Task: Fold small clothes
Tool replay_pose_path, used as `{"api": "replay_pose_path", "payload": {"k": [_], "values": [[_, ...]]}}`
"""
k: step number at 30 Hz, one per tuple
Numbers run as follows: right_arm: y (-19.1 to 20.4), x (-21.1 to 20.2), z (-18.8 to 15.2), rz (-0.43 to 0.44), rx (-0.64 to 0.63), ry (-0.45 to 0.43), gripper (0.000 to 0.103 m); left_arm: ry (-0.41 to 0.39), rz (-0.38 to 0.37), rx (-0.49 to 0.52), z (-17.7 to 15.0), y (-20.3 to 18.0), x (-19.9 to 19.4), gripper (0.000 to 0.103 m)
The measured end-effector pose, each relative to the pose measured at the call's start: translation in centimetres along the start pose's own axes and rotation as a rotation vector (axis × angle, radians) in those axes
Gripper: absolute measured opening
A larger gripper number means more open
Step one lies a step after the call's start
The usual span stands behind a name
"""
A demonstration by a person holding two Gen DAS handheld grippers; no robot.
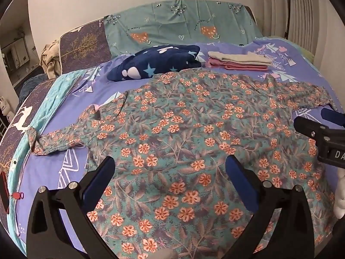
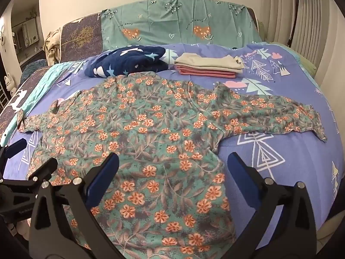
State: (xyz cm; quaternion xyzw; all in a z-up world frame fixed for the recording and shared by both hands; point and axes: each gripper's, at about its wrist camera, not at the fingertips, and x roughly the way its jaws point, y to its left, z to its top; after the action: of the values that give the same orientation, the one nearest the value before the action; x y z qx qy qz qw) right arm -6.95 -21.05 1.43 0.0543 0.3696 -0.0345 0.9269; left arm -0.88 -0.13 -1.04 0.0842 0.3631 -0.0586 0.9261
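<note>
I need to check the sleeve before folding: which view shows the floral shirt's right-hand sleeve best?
The right wrist view: the sleeve lies stretched out flat across the bedspread, visible whole to the cuff. In the left wrist view the same sleeve sits at the frame's edge, squeezed, its cuff partly behind the right gripper.

I see the bed, its purple patterned cover under everything. Directly ahead of my open fingers the floral shirt lies flat on it, sleeves spread. Beyond that lie a navy star blanket and, to its right, folded clothes.
</note>
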Motion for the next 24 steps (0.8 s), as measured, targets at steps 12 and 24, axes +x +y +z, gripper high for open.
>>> {"api": "replay_pose_path", "payload": {"k": [12,24], "values": [[1.0,0.5,-0.2,0.001,-0.015,0.025,0.101,0.013,0.006,-0.002,-0.3,0.6,0.5,0.102],[1.7,0.7,-0.2,-0.005,-0.027,0.034,0.101,0.01,0.009,-0.008,-0.8,1.4,0.8,0.102]]}}
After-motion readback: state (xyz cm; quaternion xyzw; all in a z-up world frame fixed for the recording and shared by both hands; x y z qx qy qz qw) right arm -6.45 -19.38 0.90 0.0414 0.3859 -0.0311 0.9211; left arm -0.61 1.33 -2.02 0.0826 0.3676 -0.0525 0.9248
